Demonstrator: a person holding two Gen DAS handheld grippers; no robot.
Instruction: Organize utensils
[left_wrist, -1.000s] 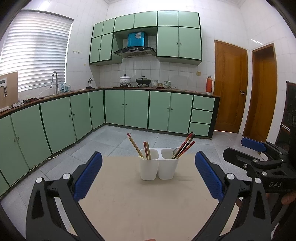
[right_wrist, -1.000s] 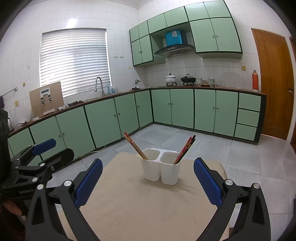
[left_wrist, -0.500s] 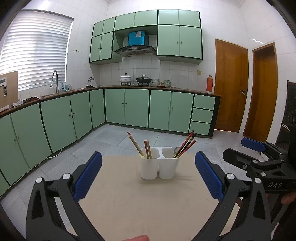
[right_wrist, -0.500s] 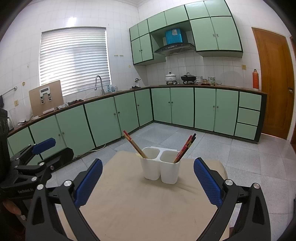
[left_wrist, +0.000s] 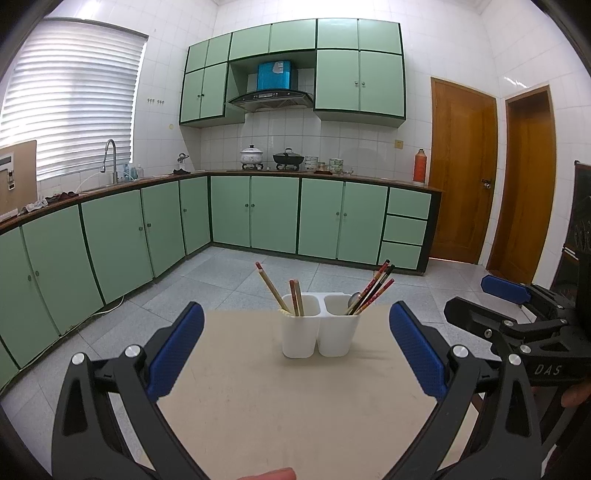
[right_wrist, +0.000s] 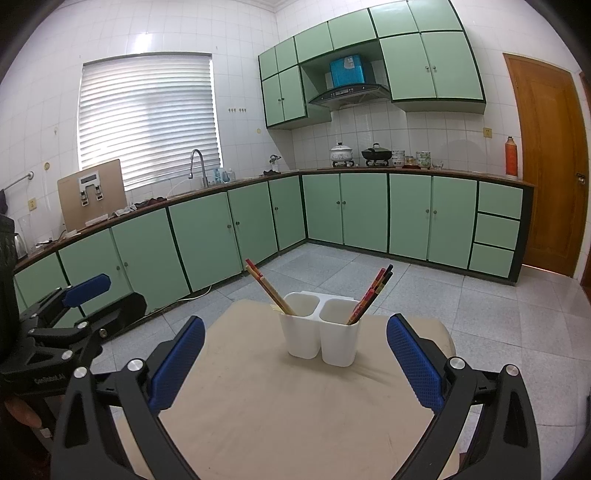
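A white two-cup utensil holder (left_wrist: 319, 326) (right_wrist: 320, 334) stands at the far end of a beige table (left_wrist: 288, 402) (right_wrist: 280, 406). Its left cup holds light wooden chopsticks (left_wrist: 273, 288) (right_wrist: 267, 288). Its right cup holds dark red chopsticks (left_wrist: 373, 288) (right_wrist: 371, 293) and a metal spoon (left_wrist: 354, 297). My left gripper (left_wrist: 295, 347) is open, well short of the holder, with nothing between its fingers. My right gripper (right_wrist: 295, 360) is open too and just as empty. Each gripper shows in the other's view: the right (left_wrist: 517, 317) and the left (right_wrist: 66, 314).
Green cabinets (left_wrist: 273, 218) and a counter run along the back and left walls, with a sink tap (left_wrist: 109, 147), pots (left_wrist: 288, 158) and an orange flask (left_wrist: 420, 166). Wooden doors (left_wrist: 461, 170) stand at the right. Grey tiled floor (right_wrist: 480, 314) surrounds the table. A fingertip (left_wrist: 273, 473) shows at the bottom edge.
Both views have shifted slightly; the holder sits a little higher in the frames. A fingertip has come further into the left view's bottom edge. Both grippers stay open.
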